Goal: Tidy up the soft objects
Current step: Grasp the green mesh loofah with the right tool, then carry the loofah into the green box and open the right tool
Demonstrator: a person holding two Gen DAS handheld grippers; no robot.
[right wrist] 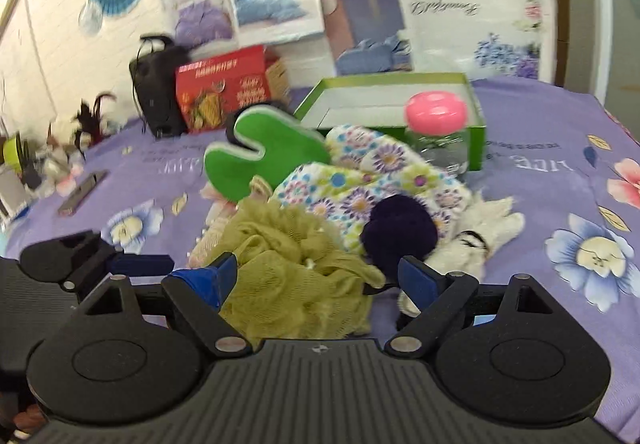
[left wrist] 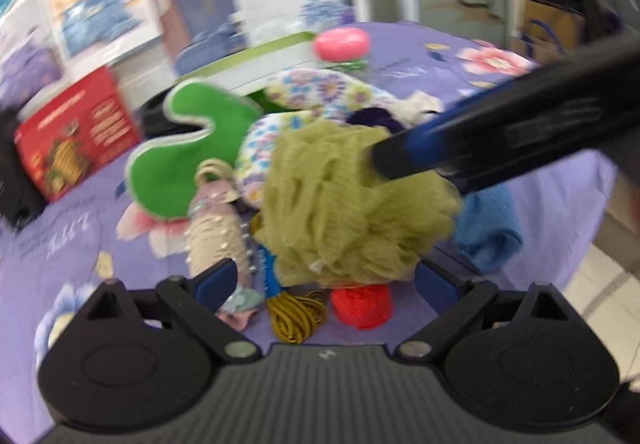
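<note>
An olive mesh bath loofah point(left wrist: 340, 203) lies on the purple floral cloth, at the near edge of a heap of soft things. My left gripper point(left wrist: 326, 284) is open, its blue pads wide apart on either side of the loofah's lower edge. My right gripper point(right wrist: 318, 278) is open too and straddles the loofah point(right wrist: 296, 276). In the left wrist view the right gripper point(left wrist: 416, 171) reaches in from the right, its tip against the loofah's top. The heap holds a green mitt point(right wrist: 260, 151), a floral mitt point(right wrist: 372, 179), a dark purple pompom point(right wrist: 400, 232) and a white glove point(right wrist: 480, 240).
A green open box point(right wrist: 400, 91) stands behind the heap, with a pink-lidded jar point(right wrist: 436, 123) in front of it. A red yarn ball point(left wrist: 362, 304), gold cord point(left wrist: 296, 316), beige pouch point(left wrist: 218, 232) and blue cloth point(left wrist: 488, 232) lie near the loofah. A red box point(right wrist: 224, 87) and black bag point(right wrist: 156, 91) stand at the back left.
</note>
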